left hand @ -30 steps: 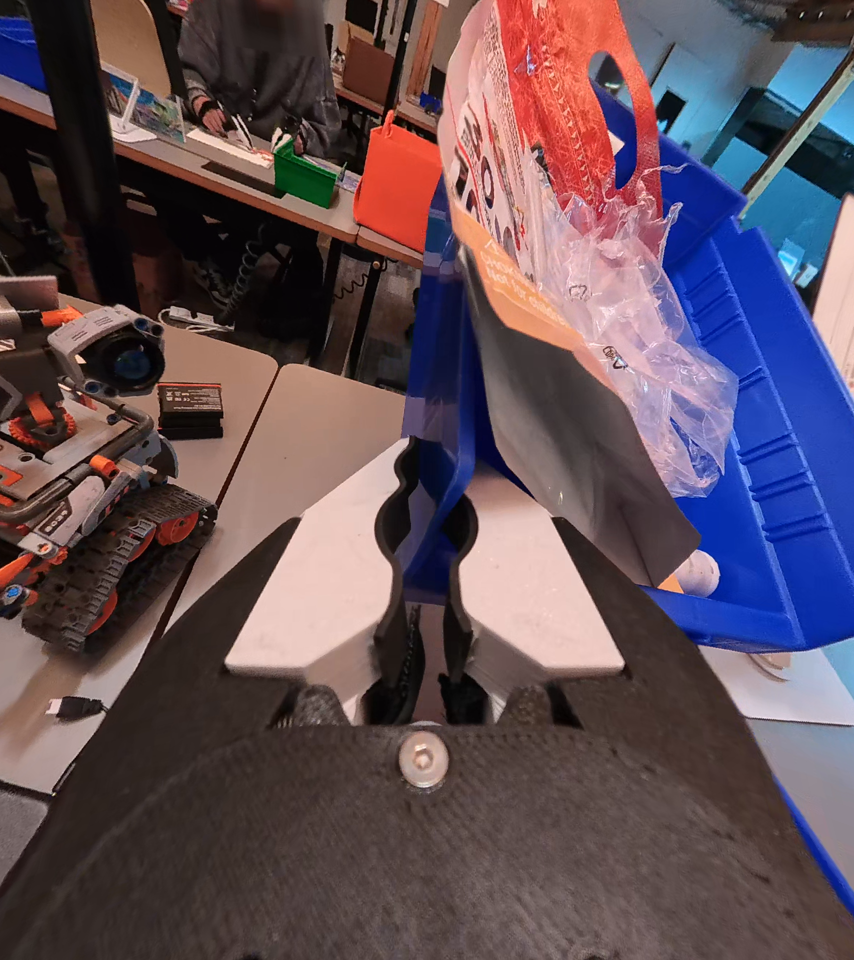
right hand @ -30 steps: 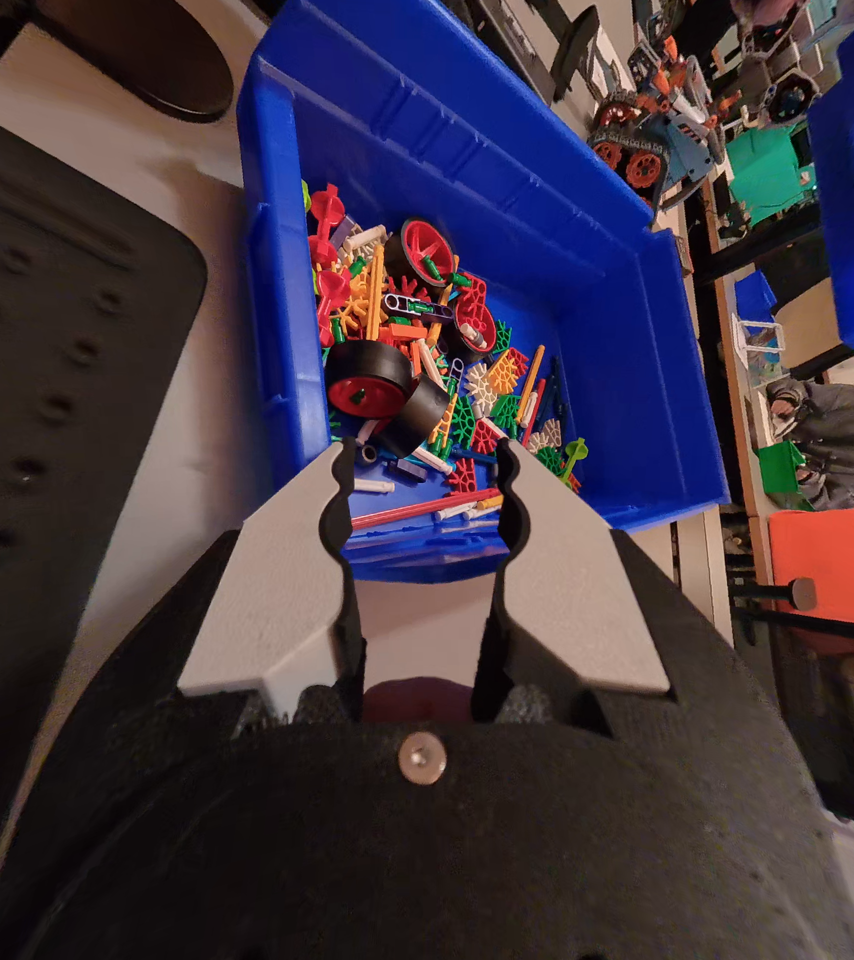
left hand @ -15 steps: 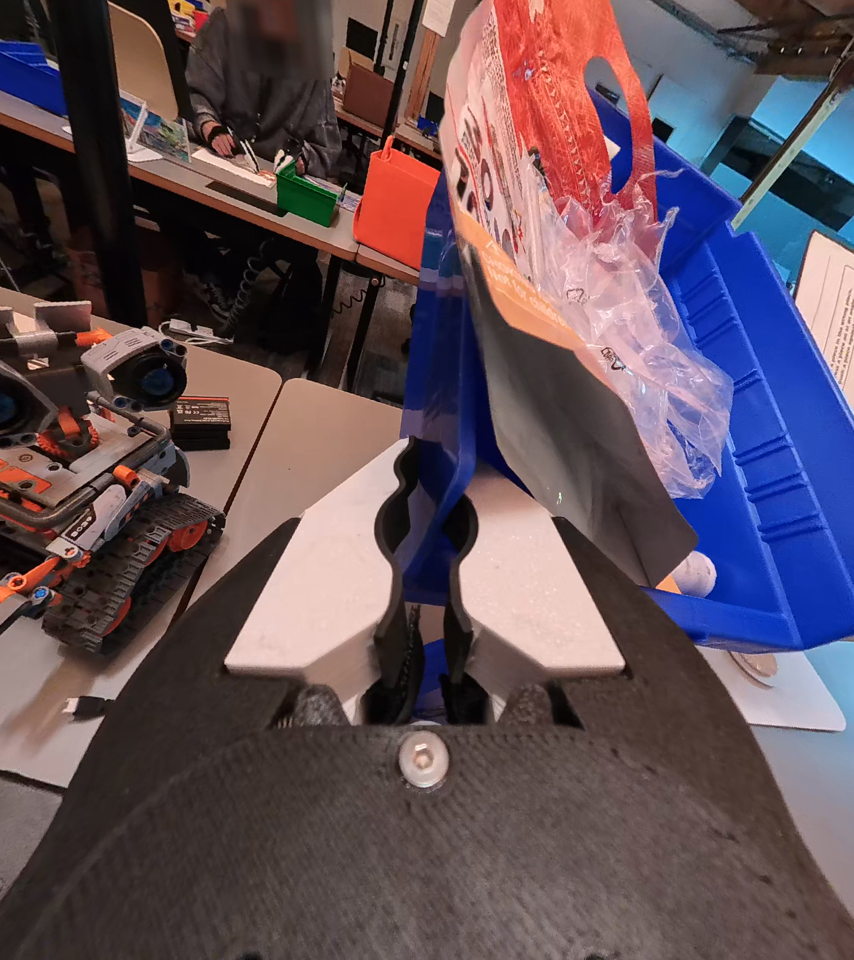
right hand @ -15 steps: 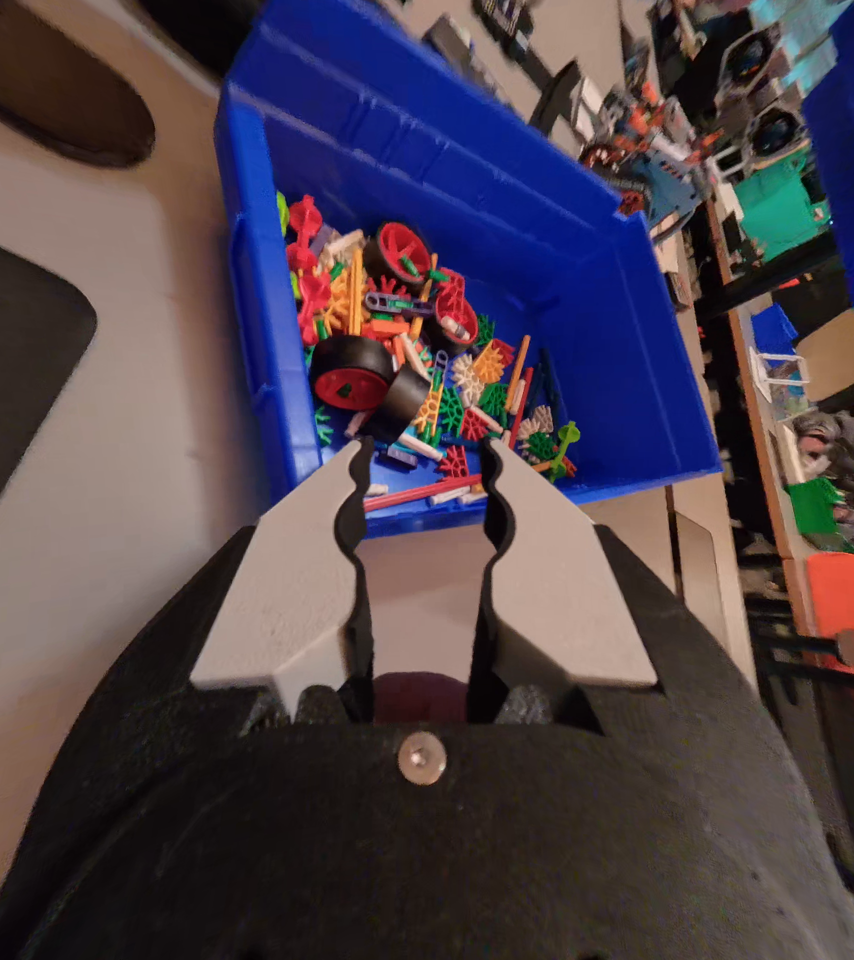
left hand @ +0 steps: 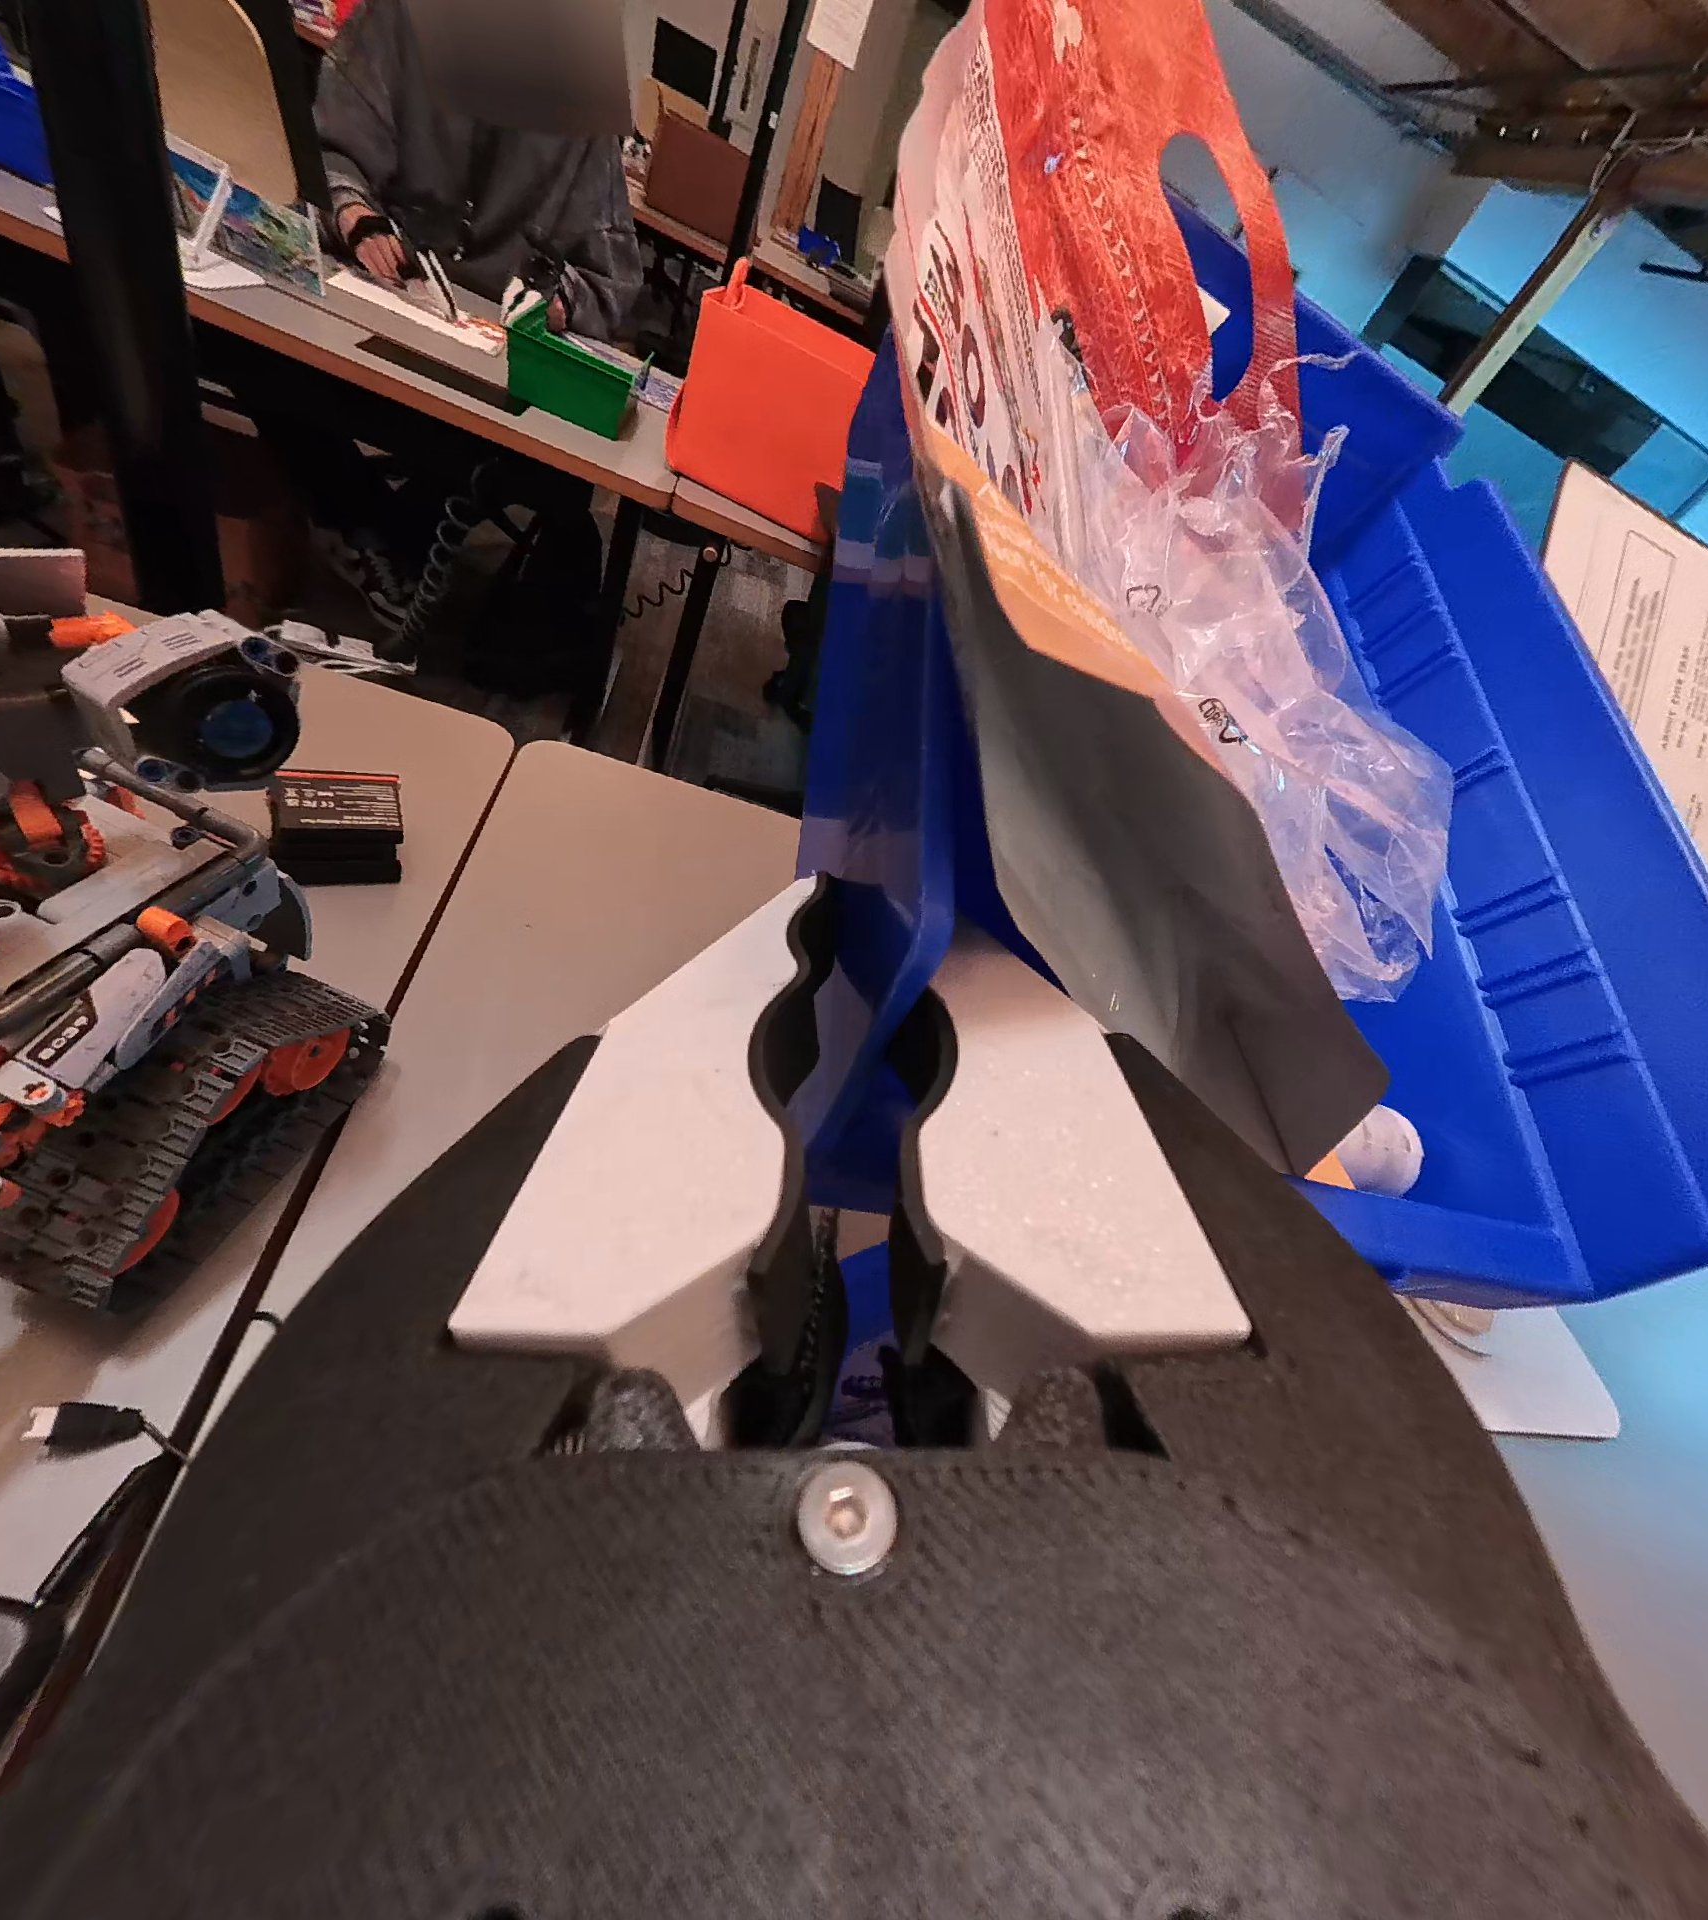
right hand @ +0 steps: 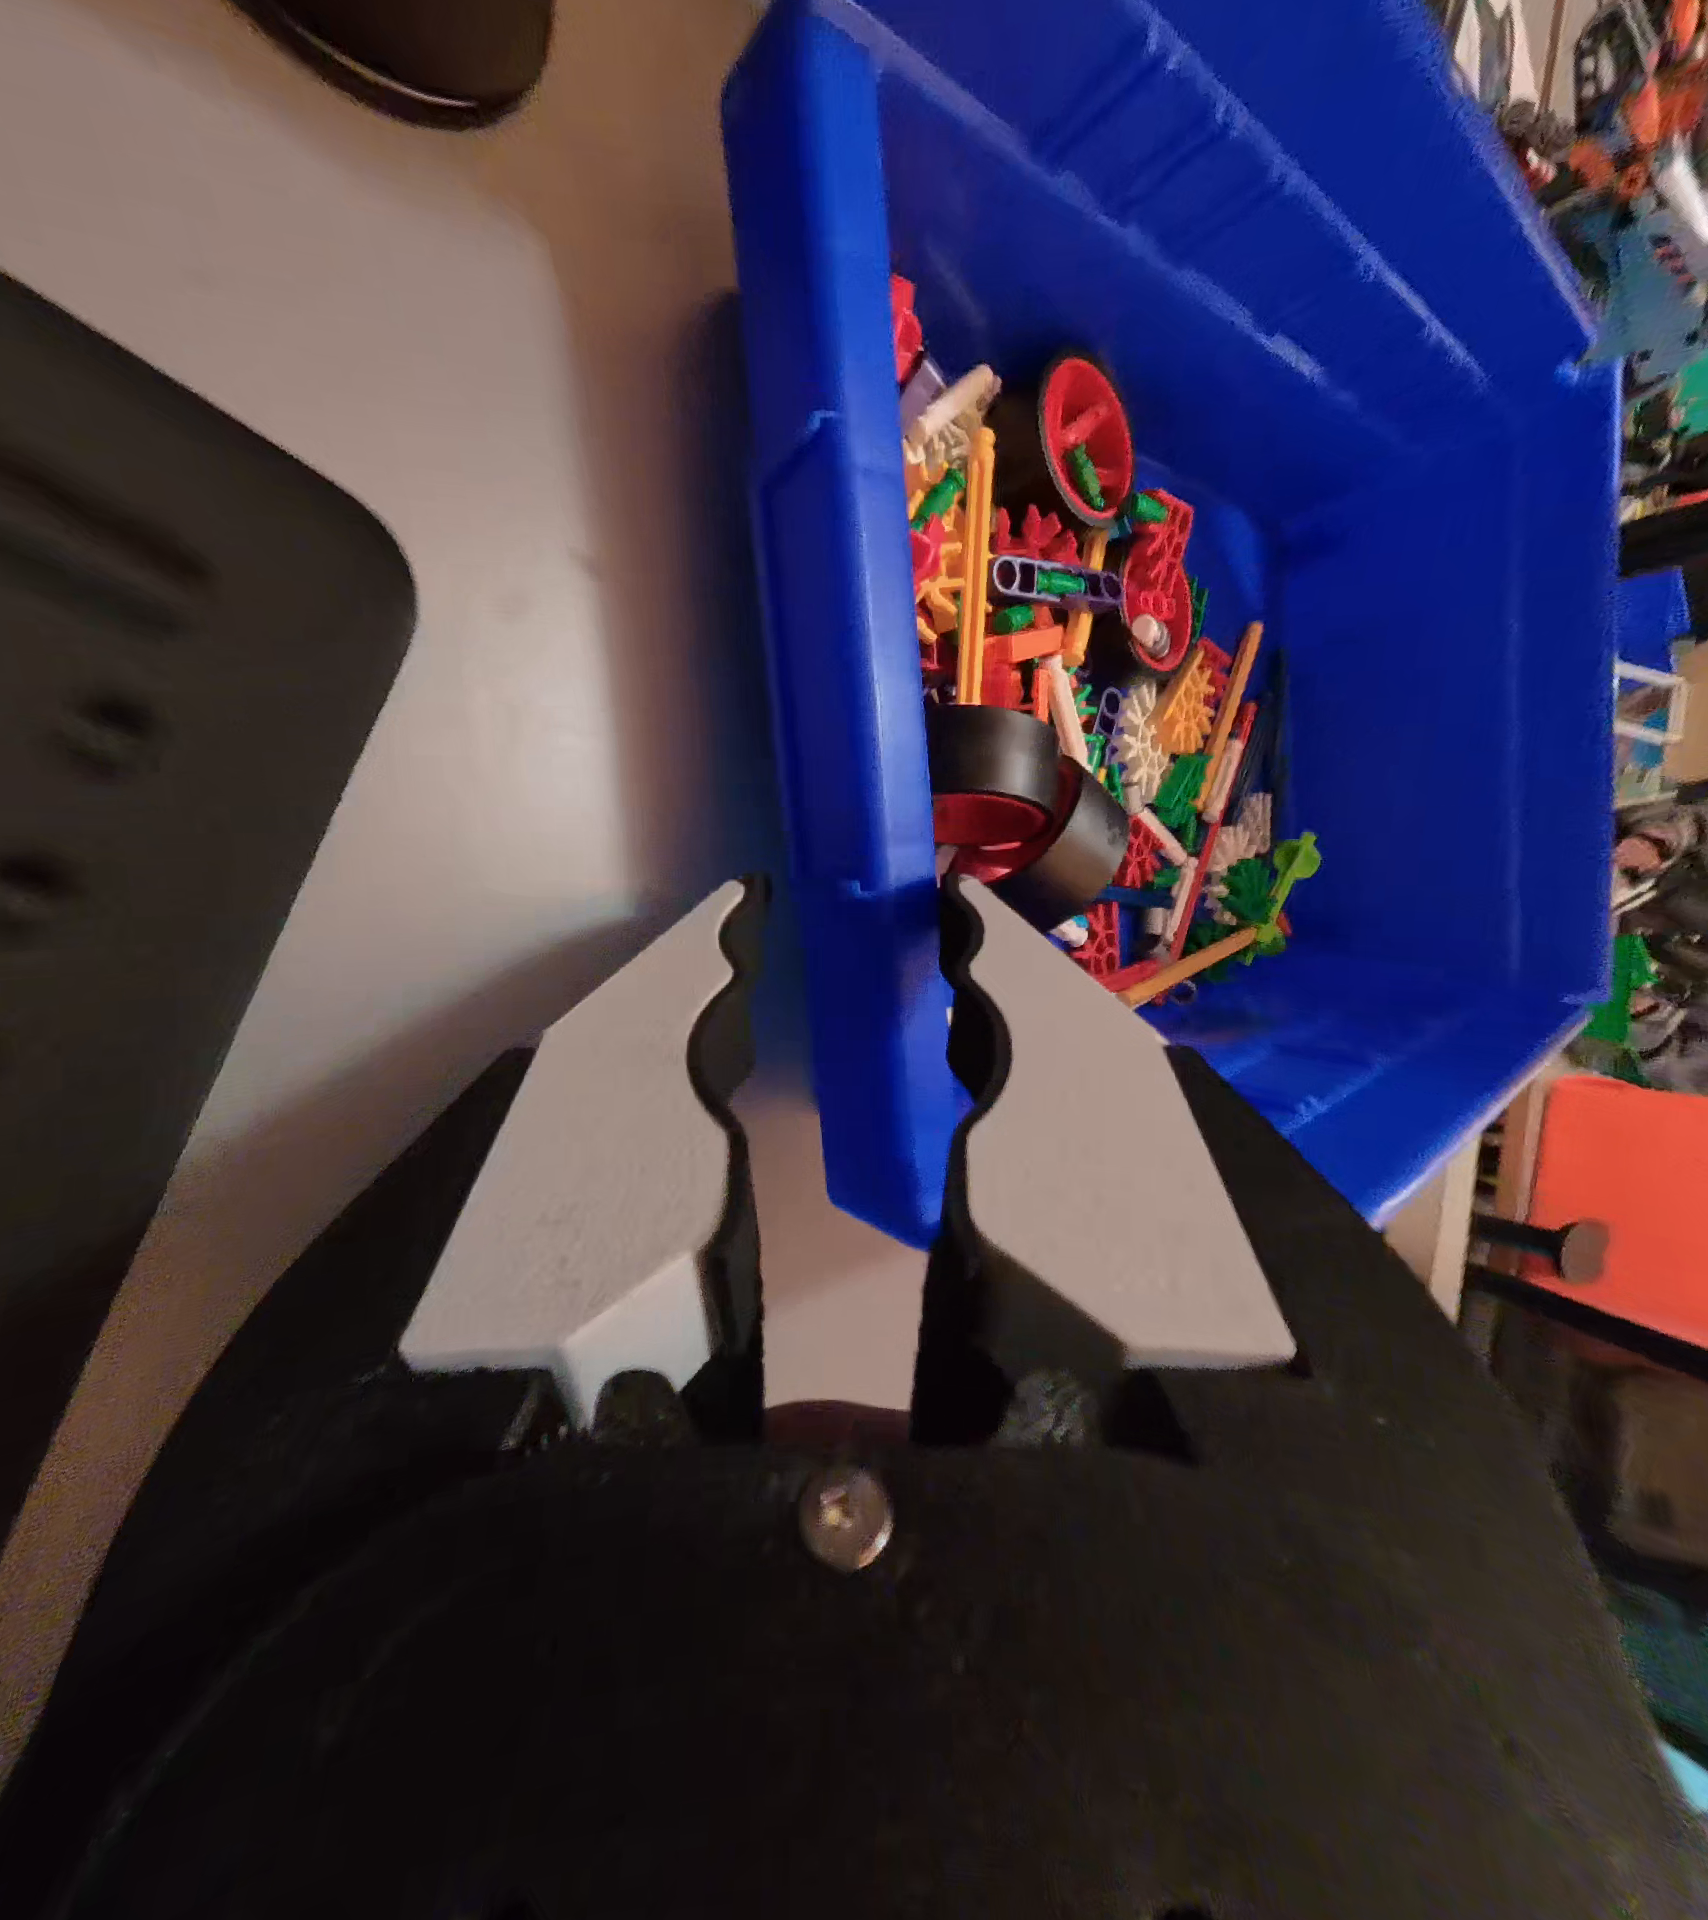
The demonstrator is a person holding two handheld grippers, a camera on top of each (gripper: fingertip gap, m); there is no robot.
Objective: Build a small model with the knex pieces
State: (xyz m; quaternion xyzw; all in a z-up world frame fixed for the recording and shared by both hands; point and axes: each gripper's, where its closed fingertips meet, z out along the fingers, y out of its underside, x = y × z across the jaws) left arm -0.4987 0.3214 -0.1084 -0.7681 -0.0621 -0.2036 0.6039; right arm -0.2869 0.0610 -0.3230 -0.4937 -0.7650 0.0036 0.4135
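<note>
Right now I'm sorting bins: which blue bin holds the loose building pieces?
The blue bin at the right tongs, whose jaws straddle its wall. The left tongs clamp a bin with only bags.

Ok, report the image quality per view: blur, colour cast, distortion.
Left wrist view: mostly sharp; the left gripper is clamped on the blue bin; cool blue light at right, wide-angle bending at the edges. Right wrist view: motion-smeared, mainly the black mat and background; warm dim light; the right gripper straddles the wall of the toy-filled bin; the construction pieces are still readable.
</note>
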